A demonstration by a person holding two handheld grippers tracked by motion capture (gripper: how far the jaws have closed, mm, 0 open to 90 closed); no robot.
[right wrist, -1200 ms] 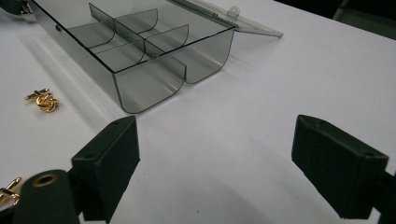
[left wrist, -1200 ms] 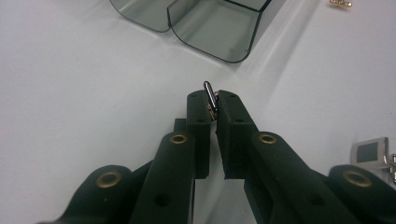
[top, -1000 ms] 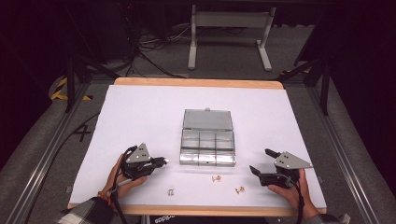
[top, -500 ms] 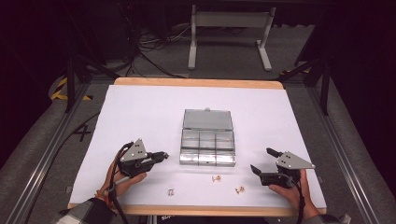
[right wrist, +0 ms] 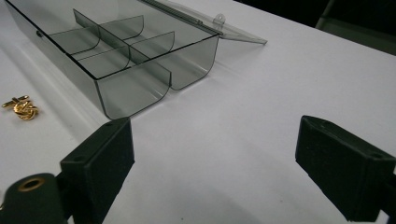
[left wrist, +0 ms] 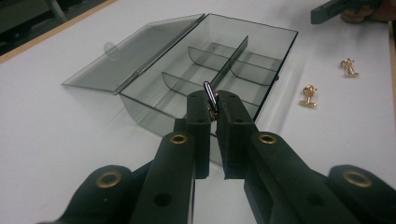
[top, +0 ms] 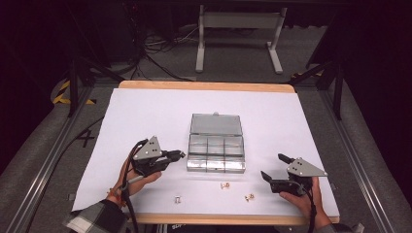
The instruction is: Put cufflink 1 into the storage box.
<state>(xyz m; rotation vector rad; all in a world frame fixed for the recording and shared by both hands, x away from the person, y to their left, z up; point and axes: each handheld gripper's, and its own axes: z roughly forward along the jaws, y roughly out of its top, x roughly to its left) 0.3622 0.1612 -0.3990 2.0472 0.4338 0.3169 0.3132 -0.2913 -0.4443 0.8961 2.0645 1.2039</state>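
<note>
A clear grey compartment box (top: 216, 166) lies open mid-table, its lid (top: 216, 124) flat behind it. My left gripper (top: 180, 155) hovers just left of the box, shut on a small dark metal cufflink (left wrist: 210, 95) that sticks up between the pads (left wrist: 198, 109). In the left gripper view the box (left wrist: 140, 109) lies right beyond the jaw tips. My right gripper (top: 273, 166) rests on the table right of the box, open, with nothing between its pads (right wrist: 100, 161). The box's end wall (right wrist: 135, 95) stands ahead of it.
Three loose cufflinks lie in front of the box: a silver one (top: 178, 198) and two gold ones (top: 225, 185) (top: 249, 197). The gold pair (left wrist: 309, 95) (left wrist: 349, 66) lies to the right in the left gripper view. White sheet (top: 145, 111) covers the table.
My left gripper has risen a little and drawn closer to the box's left end, still holding the cufflink. The right gripper has stayed put.
</note>
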